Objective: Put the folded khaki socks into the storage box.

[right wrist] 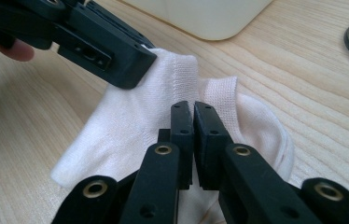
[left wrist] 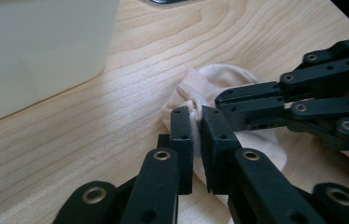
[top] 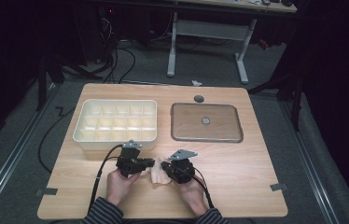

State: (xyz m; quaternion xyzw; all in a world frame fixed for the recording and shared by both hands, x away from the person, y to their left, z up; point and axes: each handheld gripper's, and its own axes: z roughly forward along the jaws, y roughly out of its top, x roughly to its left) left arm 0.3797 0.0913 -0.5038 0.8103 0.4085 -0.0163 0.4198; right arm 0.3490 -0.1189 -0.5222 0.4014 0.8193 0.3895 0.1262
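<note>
A small cream-white sock [top: 156, 175] lies crumpled on the wooden table near its front edge, between my two grippers. In the left gripper view, the left gripper [left wrist: 196, 122] is shut on a fold of the sock [left wrist: 219, 81] by its ribbed cuff. In the right gripper view, the right gripper [right wrist: 193, 112] is shut on the sock [right wrist: 130, 121] near its middle fold, and the left gripper [right wrist: 137, 60] pinches the cuff corner at upper left. From above, the left gripper [top: 152, 164] and right gripper [top: 164, 165] meet tip to tip over the sock.
A white compartment box [top: 85, 136] stands just behind the left gripper. A grey metal tray [top: 182, 133] with a small round piece [top: 206, 120] in it lies at the back right. Tape marks [top: 278, 187] sit near the front corners.
</note>
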